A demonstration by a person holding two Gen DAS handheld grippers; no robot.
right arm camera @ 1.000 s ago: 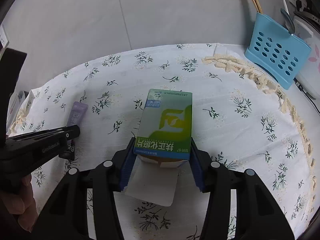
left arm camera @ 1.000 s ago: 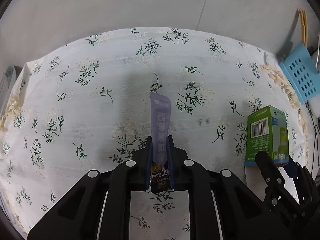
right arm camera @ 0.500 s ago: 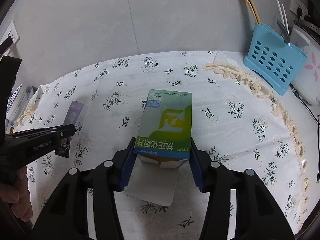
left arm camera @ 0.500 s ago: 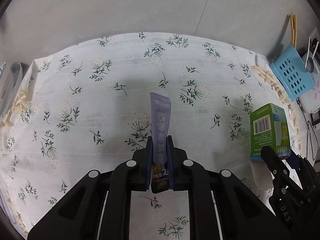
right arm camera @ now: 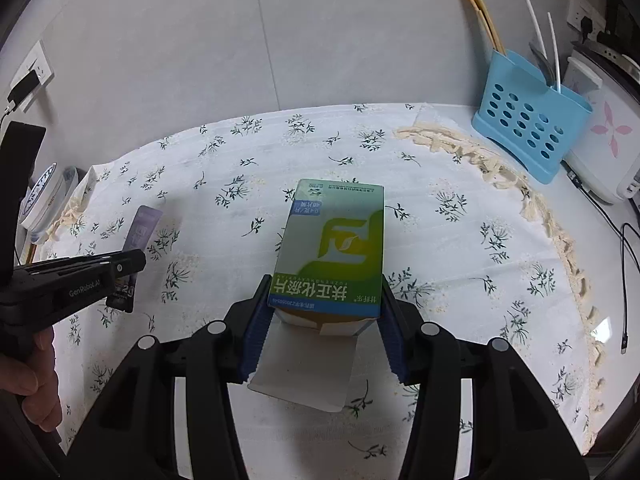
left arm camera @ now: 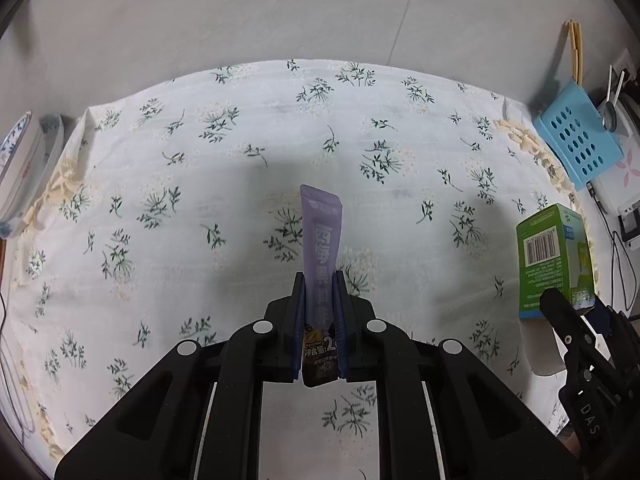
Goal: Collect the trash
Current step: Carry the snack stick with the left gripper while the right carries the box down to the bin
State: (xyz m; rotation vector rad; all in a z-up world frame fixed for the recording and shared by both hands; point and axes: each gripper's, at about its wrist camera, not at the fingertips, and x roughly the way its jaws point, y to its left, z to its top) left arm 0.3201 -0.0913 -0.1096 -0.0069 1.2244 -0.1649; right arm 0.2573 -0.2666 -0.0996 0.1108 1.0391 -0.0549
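Printed trash in both grippers
Left gripper (left arm camera: 320,312) jaws pinch purple sachet (left arm camera: 321,240); right gripper (right arm camera: 324,320), "GenRobot.AI", jaws clamp green "扶正化瘀片" box (right arm camera: 336,244).

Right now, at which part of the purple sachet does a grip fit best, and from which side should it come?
The lower, dark printed end, from behind along its length, as the left gripper does now. The purple sachet is a flat, narrow strip, so pads closing on its two long edges hold it straight, with its sealed top pointing away over the floral tablecloth.

A home kitchen: floral tablecloth (right arm camera: 460,248), blue utensil holder (right arm camera: 528,128) with chopsticks (right arm camera: 480,16), stacked bowls (left arm camera: 20,168).
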